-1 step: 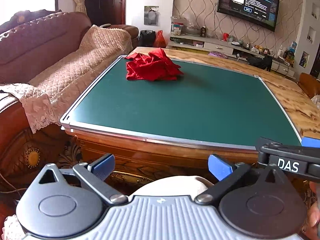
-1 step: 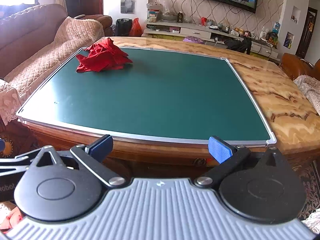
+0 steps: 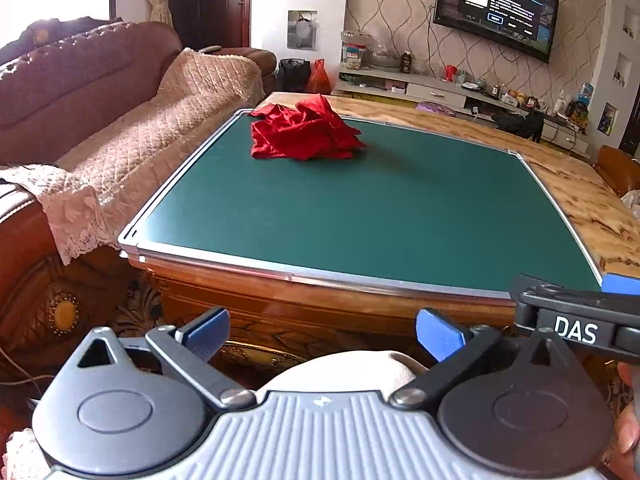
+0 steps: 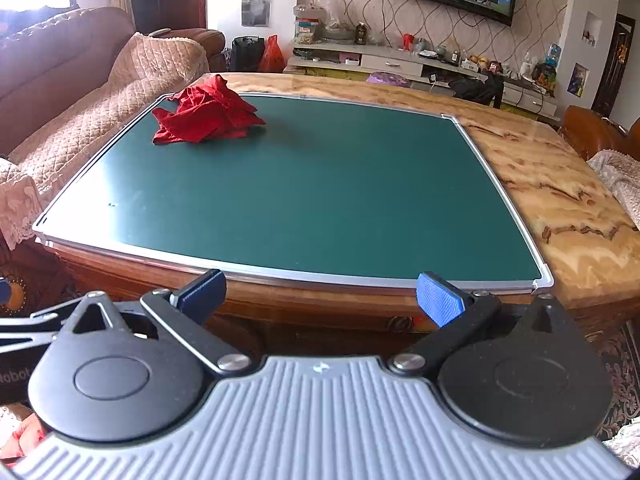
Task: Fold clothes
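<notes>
A crumpled red garment (image 3: 306, 133) lies in a heap at the far left corner of the green mat (image 3: 360, 208); it also shows in the right wrist view (image 4: 206, 116) on the same mat (image 4: 304, 196). My left gripper (image 3: 322, 334) is open and empty, held below and in front of the table's near edge. My right gripper (image 4: 320, 298) is open and empty, also just short of the near edge. Both are far from the garment. Part of the right gripper (image 3: 576, 320) shows at the right of the left wrist view.
The mat lies on a marble-topped wooden table (image 4: 552, 184). A sofa with a quilted beige cover (image 3: 132, 148) runs along the table's left side. A TV shelf (image 4: 400, 62) stands behind the table. An armchair (image 4: 592, 132) is at the right.
</notes>
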{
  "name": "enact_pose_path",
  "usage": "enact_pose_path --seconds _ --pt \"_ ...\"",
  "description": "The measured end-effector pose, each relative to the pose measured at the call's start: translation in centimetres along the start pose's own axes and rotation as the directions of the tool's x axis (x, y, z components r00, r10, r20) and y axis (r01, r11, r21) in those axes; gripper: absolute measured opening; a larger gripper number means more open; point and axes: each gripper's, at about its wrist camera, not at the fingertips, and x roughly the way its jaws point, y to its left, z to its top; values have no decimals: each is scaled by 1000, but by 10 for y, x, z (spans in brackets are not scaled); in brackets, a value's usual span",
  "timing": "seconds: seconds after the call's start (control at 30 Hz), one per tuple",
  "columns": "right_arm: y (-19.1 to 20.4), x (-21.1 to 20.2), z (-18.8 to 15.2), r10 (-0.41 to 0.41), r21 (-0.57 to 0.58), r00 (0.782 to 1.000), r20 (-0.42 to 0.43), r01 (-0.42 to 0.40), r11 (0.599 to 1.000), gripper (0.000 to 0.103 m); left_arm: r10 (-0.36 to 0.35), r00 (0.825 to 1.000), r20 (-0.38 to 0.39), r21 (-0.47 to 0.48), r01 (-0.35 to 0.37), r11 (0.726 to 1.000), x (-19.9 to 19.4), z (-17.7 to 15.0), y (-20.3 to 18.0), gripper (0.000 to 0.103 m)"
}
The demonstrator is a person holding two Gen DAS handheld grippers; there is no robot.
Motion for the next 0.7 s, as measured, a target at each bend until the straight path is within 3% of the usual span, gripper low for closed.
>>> enact_pose_path --seconds 0.7 --pt "-40 20 -19 37 6 999 -14 -37 999 103 -13 998 -61 -36 11 999 15 -2 5 103"
